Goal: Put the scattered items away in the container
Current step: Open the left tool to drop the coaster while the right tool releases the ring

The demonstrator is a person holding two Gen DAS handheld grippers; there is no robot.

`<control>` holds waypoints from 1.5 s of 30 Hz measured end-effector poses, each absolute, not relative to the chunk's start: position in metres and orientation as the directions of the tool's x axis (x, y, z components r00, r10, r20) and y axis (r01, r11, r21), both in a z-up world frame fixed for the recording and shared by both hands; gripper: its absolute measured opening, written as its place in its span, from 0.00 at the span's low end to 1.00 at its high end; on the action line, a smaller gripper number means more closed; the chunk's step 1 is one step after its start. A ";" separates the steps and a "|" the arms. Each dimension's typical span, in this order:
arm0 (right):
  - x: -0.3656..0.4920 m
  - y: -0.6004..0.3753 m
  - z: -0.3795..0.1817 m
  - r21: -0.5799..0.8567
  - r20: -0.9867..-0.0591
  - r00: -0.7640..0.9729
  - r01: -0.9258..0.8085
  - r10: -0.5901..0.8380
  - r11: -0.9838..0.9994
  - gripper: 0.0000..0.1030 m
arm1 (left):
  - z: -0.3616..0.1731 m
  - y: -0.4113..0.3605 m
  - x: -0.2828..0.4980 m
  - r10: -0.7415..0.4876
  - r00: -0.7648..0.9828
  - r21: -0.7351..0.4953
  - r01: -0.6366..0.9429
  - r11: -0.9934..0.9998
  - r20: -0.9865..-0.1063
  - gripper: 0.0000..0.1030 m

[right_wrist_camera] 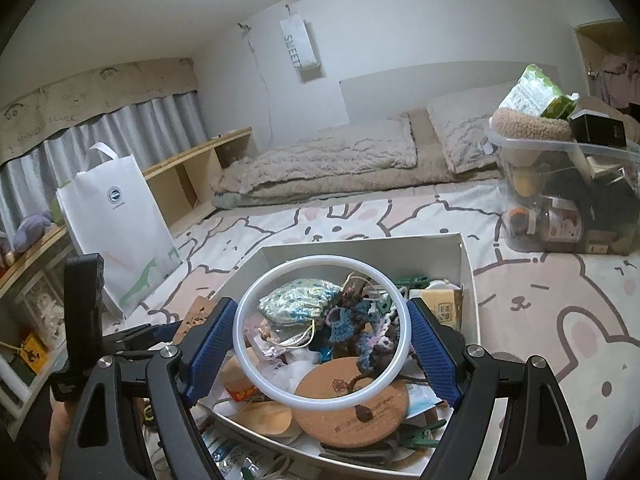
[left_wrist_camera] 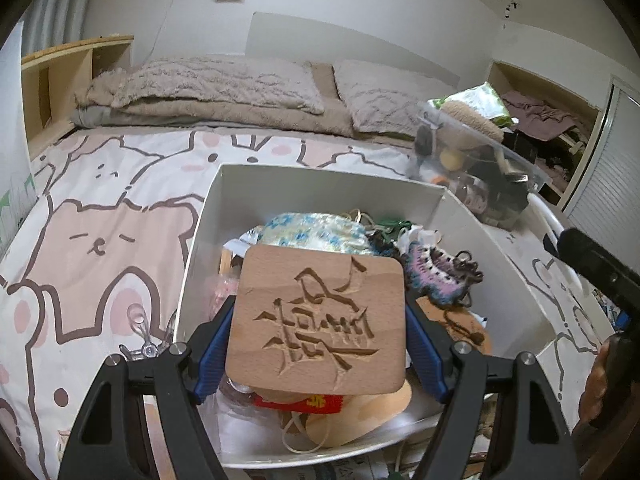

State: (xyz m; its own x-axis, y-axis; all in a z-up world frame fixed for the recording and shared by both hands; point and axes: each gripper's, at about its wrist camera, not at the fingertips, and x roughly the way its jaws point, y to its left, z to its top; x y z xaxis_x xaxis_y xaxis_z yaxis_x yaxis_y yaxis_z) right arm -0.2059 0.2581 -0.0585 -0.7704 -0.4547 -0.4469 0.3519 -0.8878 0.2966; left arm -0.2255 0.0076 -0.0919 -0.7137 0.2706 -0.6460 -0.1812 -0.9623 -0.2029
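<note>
My left gripper is shut on a square wooden coaster with carved characters, held flat above the white box. The blue pads press its left and right edges. My right gripper is shut on a white plastic ring, gripped at its two sides over the same white box. Inside the box lie a blue-patterned pouch, crocheted pieces, a round cork coaster, green clips and other small items. The other gripper shows at each view's edge.
The box sits on a bed with a pink animal-print sheet. A clear tub full of items stands at the back right, a white tote bag at the left. A clear clip lies left of the box. Pillows line the headboard.
</note>
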 end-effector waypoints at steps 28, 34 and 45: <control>-0.266 0.225 -0.050 0.251 -0.582 -0.709 0.310 -0.399 -0.917 0.82 | -0.096 -0.002 -0.221 0.270 -0.716 -0.226 -0.159 -0.961 -0.643 0.90; -0.308 0.224 -0.064 0.244 -0.687 -0.636 0.253 -0.351 -0.936 0.82 | -0.093 -0.004 -0.219 0.272 -0.724 -0.223 -0.165 -0.961 -0.634 0.90; -0.363 0.223 -0.092 0.113 -0.813 -0.551 0.167 -0.188 -0.979 0.82 | -0.092 -0.008 -0.218 0.283 -0.728 -0.245 -0.162 -0.956 -0.625 0.90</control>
State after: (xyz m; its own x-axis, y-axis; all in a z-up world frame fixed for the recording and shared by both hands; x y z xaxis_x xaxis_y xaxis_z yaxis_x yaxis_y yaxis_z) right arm -0.3627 0.2225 -0.0924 -0.5515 -0.1881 -0.8127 0.1675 -0.9794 0.1130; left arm -0.2183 -0.0084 -0.0923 -0.7276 0.2830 -0.6249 -0.1615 -0.9560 -0.2448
